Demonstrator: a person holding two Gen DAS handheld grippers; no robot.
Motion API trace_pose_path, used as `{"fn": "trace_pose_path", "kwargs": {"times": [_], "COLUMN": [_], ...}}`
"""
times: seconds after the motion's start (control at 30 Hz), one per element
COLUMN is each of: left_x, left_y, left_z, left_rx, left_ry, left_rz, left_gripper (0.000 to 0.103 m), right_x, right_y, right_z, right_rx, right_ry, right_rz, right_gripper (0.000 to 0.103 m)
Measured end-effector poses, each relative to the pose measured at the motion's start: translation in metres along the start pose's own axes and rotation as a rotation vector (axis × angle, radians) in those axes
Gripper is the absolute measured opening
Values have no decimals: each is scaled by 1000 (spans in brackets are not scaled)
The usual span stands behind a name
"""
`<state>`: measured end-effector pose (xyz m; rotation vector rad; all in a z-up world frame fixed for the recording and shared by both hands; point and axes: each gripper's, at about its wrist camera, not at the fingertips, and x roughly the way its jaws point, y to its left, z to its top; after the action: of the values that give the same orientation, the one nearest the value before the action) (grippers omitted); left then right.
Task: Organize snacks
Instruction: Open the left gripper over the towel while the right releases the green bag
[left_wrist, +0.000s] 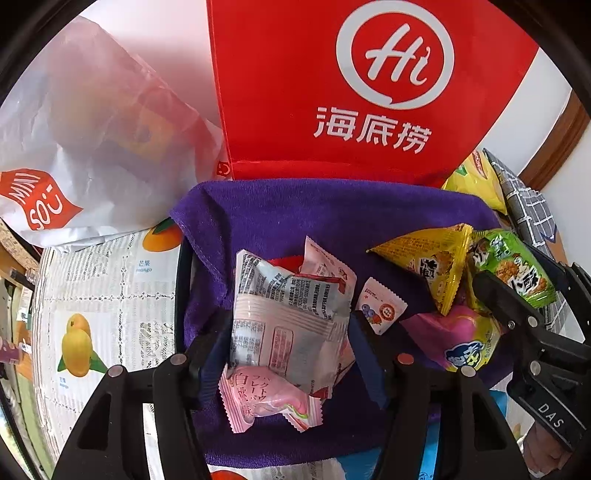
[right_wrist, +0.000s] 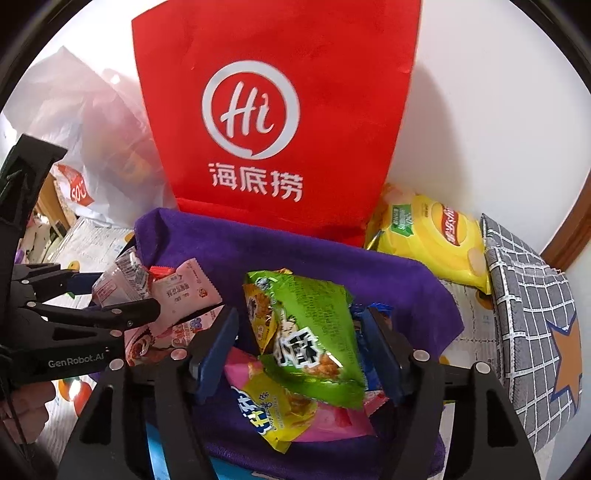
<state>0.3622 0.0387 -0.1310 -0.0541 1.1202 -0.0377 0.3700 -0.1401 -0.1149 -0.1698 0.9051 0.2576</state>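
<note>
A purple cloth lines a container holding several snack packets. My left gripper is shut on a pale white-and-pink packet, its pads against both edges, above a pink peach packet. In the right wrist view the left gripper comes in from the left with that packet. My right gripper is open, and a green packet lies between its fingers with purple cloth showing beside the left pad. It rests on a pink-and-yellow packet. A yellow triangular packet sits beside it.
A red "Hi" bag stands just behind the cloth, with a white plastic bag to its left. A yellow chip bag and a grey checked fabric bin are at the right. A fruit-print table cover lies underneath.
</note>
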Motion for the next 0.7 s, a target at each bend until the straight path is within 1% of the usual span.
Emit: {"fn": "trace_pose_path", "kwargs": {"times": [0.07,0.1,0.13,0.23,0.33,0.5,0.6,0.7], "left_x": [-4,-5,-7,-11,-15,-21,-25,-33], "left_y": [0,0,-1,-3,-3,0,3,5], "left_z": [0,0,0,0,1,3,4,4], "left_rx": [1,0,-1,9,8,-3,-12,-22], "left_ry": [-9,-17,-23,-35,-49,-57,-69,-84], "left_rz": [-4,-4,-2,-3,8,44,40,26], "left_gripper": [62,64,67,73,78,78,78,78], "right_x": [-1,0,0,0,-3,-16,-28,-40], "right_y": [-2,-4,-5,-6,-5,0,2,1], "right_z": [1,1,1,1,0,2,4,6], "right_rx": [15,23,30,42,41,15,11,20], "right_ry": [4,9,13,14,15,-13,-51,-80], "right_rz": [3,8,11,13,30,34,34,33], "right_gripper": [73,76,77,77,77,78,79,83]}}
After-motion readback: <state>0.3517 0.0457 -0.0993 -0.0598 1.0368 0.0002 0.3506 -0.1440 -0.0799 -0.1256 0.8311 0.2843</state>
